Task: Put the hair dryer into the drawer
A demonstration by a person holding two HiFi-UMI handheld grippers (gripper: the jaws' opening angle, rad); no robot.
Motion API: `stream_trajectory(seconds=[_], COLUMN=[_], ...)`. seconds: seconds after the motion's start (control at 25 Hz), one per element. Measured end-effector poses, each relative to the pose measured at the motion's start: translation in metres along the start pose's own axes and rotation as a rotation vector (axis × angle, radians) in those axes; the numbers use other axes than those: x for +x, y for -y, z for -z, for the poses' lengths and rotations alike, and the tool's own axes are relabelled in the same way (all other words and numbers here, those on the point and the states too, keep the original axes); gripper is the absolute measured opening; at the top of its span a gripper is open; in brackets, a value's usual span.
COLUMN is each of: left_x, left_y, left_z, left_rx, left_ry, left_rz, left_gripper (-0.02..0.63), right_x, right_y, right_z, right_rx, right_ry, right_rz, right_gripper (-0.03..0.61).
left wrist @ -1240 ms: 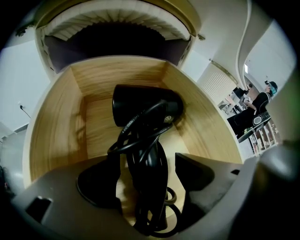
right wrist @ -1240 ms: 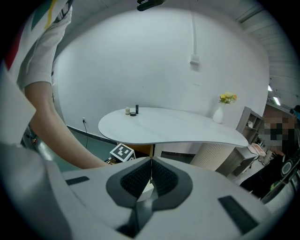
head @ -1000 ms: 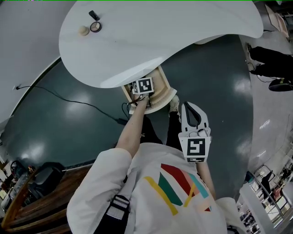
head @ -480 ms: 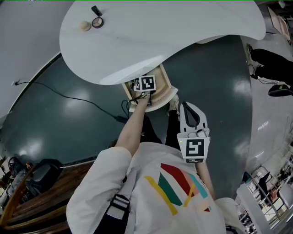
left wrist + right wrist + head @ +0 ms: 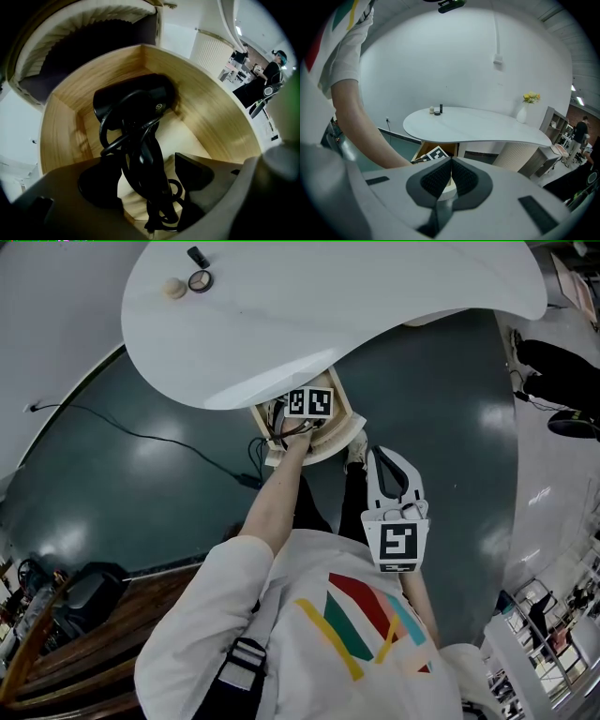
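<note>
Only the left gripper view looks inside the wooden drawer (image 5: 220, 117). The black hair dryer (image 5: 136, 101) lies there, head toward 12 o'clock, its handle between the spread, released jaws of the left gripper (image 5: 146, 168). The head view places the right gripper (image 5: 386, 460) at the drawer's 5 o'clock, and its own view shows jaws clenched on nothing.

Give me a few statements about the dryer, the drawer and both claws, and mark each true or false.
1. The hair dryer lies inside the wooden drawer. True.
2. The right claw holds the dryer. False: its jaws are together on nothing, away from the drawer.
3. The left claw reaches into the drawer, with the dryer's handle between its parted jaws. True.
4. The white tabletop is bare. False: a few small items sit near one end.
</note>
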State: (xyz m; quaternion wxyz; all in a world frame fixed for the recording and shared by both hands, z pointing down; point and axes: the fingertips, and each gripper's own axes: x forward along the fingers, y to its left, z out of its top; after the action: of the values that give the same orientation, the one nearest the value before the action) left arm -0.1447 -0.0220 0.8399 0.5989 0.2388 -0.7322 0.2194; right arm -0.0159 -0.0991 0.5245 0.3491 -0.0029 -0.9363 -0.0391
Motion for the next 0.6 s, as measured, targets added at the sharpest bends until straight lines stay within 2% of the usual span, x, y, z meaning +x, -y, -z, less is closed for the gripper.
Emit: stream_trajectory(seconds=[0.32, 0.6], left_x=[-0.012, -0.028], left_y=[-0.01, -0.018], left_z=[-0.01, -0.02], left_rx=[0.001, -0.027], left_ry=[0.065, 0.162], left_rz=[-0.066, -0.109], left_gripper=[0.344, 0.344], right_x=[0.001, 0.001], right_y=[0.0, 0.004], right_z=[-0.003, -0.009], right_rx=[0.013, 0.02], right_ry=[0.018, 0.043], right_rz=[-0.005, -0.006], right_gripper=[0.012, 0.012])
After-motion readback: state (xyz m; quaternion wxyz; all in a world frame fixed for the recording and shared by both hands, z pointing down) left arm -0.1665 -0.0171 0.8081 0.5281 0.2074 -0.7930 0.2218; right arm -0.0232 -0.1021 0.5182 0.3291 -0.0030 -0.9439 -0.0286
